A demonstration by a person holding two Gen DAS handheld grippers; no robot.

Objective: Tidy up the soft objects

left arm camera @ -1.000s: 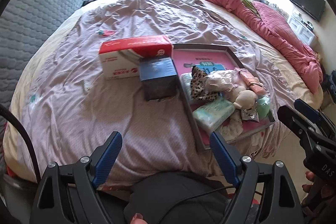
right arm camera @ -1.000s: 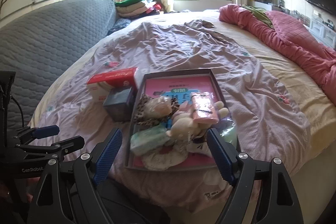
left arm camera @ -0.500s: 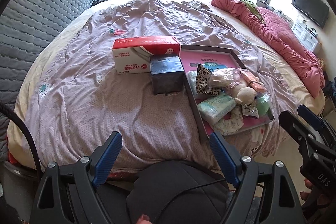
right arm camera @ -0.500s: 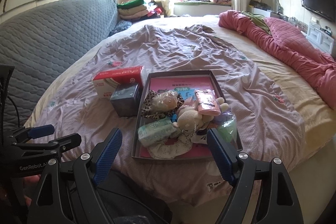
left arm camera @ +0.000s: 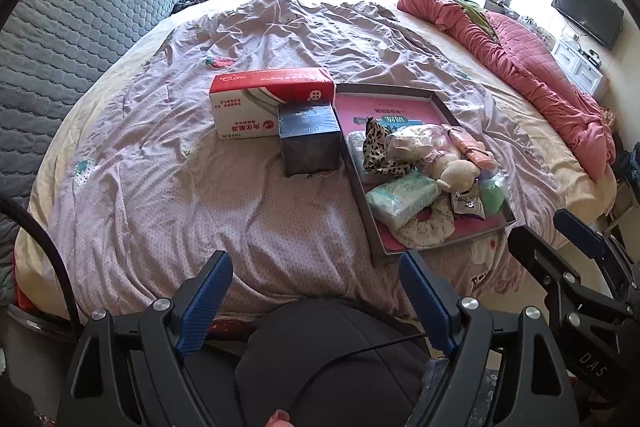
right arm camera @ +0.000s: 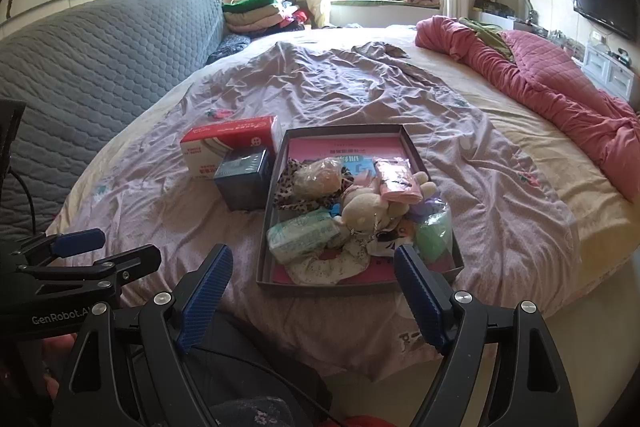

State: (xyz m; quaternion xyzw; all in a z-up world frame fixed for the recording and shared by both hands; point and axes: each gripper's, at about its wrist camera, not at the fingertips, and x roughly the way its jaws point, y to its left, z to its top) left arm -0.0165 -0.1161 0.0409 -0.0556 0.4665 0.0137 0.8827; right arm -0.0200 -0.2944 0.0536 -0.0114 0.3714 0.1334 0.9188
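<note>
My left gripper (left arm camera: 316, 301) and right gripper (right arm camera: 310, 297), fingers spread, empty, bottom of frame. Risk: dark shallow cardboard tray (right arm camera: 276, 183) heaped; pinching cream plush toy (right arm camera: 364, 207) drags green wipes pack (right arm camera: 304, 235) over rim.

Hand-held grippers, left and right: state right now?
Left hand-held gripper: open, holding nothing, short of the bed.
Right hand-held gripper: open, holding nothing, just short of the tray.

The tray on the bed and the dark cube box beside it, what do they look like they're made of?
The tray looks like matte grey cardboard, a shallow box lid with thin, straight walls. The dark cube box seems glossy printed card or film-wrapped: its top reflects light.
</note>
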